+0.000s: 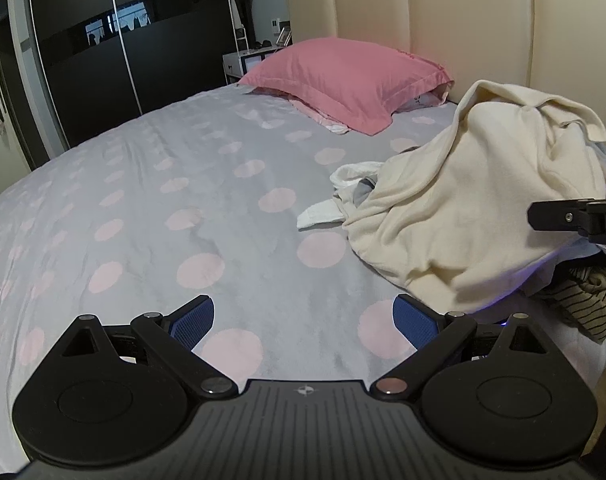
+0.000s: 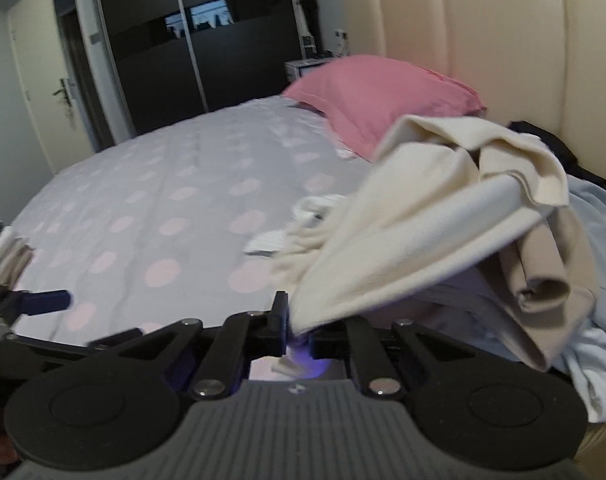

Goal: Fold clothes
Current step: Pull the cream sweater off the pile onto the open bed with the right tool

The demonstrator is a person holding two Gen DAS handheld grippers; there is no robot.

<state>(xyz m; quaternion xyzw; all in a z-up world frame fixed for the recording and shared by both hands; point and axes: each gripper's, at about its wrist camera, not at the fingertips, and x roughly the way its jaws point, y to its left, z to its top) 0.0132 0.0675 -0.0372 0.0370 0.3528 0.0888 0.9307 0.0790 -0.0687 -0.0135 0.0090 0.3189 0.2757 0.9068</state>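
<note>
Left wrist view: left gripper [image 1: 305, 322] spread, empty, above the dotted bedsheet [image 1: 191, 184]; cream garment [image 1: 463, 200] ahead to its right.

Right wrist view: right gripper [image 2: 299, 324] pinches that garment's edge. Step: pickup. Next: drag it onto clear sheet and spread it flat.

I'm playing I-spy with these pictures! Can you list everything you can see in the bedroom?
Soft cream garment: one, cream, pulled up off the clothes pile, a corner pinched.
Pink square pillow: one, pink, at the headboard.
Grey bedspread with pink dots: one, covering the bed.
Padded cream headboard: one, behind the pillow.
Black sliding wardrobe: one, far wall.
White socks: small bundle, left of the pile.
Striped dark top: one, under the pile's edge.
Left gripper: black, blue pads, open above the bedspread.
Right gripper: black, shut on the cream garment.
</note>
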